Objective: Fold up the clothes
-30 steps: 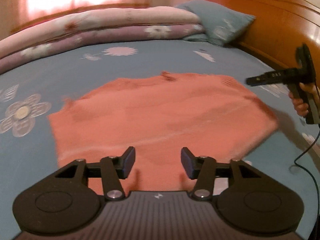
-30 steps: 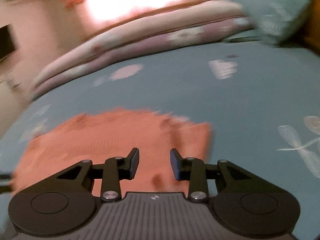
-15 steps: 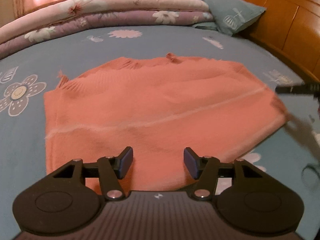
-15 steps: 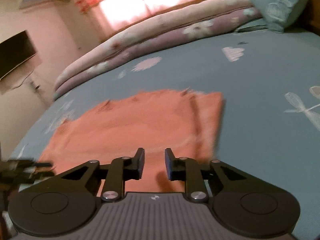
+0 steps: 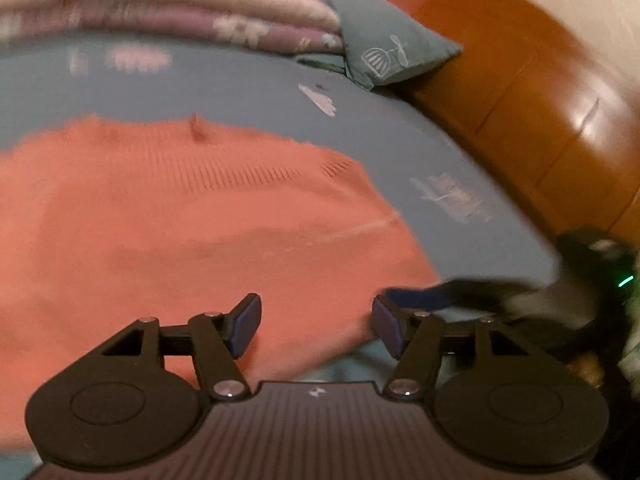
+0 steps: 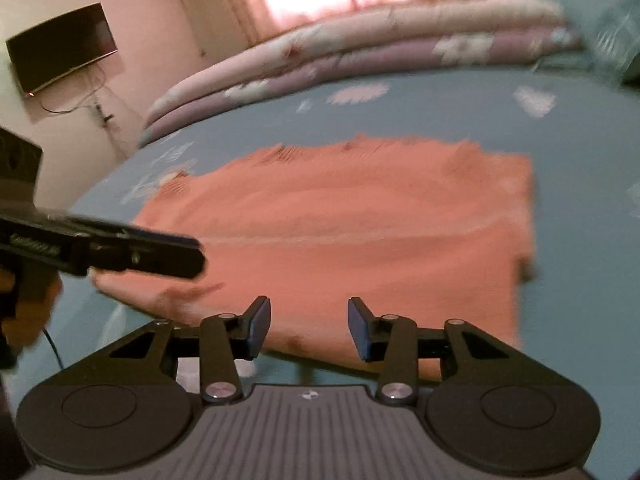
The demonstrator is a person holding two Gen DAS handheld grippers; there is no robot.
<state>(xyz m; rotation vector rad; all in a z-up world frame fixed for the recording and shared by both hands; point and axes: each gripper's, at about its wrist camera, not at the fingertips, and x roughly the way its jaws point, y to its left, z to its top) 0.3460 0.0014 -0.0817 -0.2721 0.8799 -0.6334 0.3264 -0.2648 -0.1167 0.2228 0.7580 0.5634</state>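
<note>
Sweater hem probably bunches if left gripper and right gripper, jaws opening empty, pinch unevenly.

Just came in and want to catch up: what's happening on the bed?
A person is folding an orange sweater lying flat on the blue bedsheet. Left claw and right claw both hover over its near edge, jaws opening, nothing between them. No grip has been taken yet.
</note>
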